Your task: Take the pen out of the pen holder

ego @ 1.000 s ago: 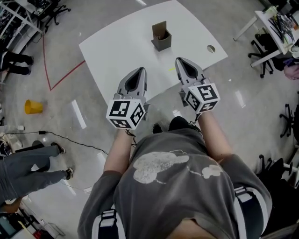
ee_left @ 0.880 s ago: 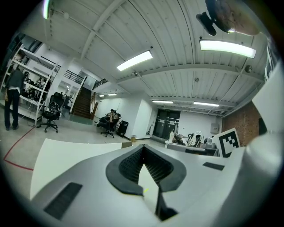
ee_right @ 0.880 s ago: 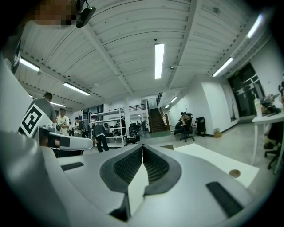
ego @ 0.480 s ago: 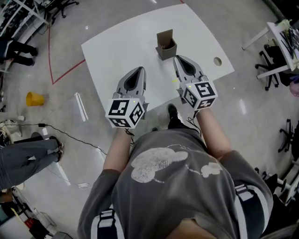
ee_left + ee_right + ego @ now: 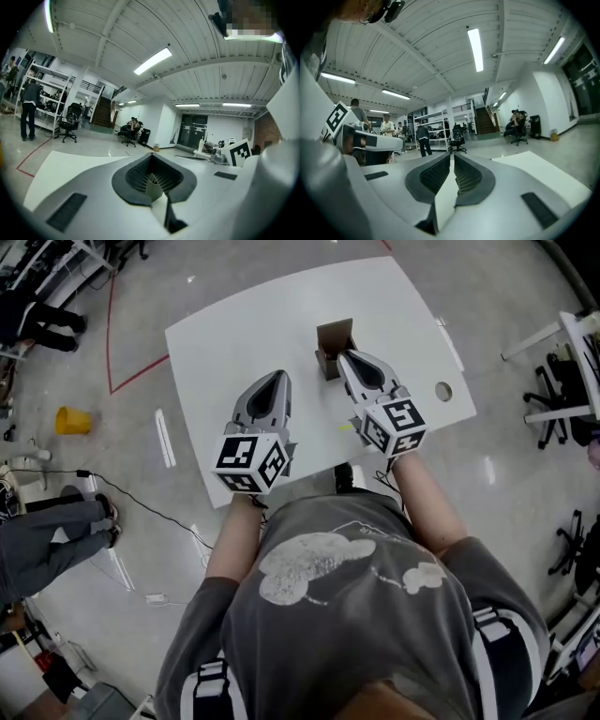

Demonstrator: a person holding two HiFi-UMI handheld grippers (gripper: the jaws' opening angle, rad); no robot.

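The right tool (image 5: 345, 355), closed and empty like the left tool (image 5: 277, 381), must open before entering the pen holder (image 5: 334, 337).

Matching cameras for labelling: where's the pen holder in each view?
Head view: pen holder top centre on the white table, by the tip of the right gripper.
Left gripper view: not in it.
Right gripper view: not in it.
Shared landmark: the white table, in all three.
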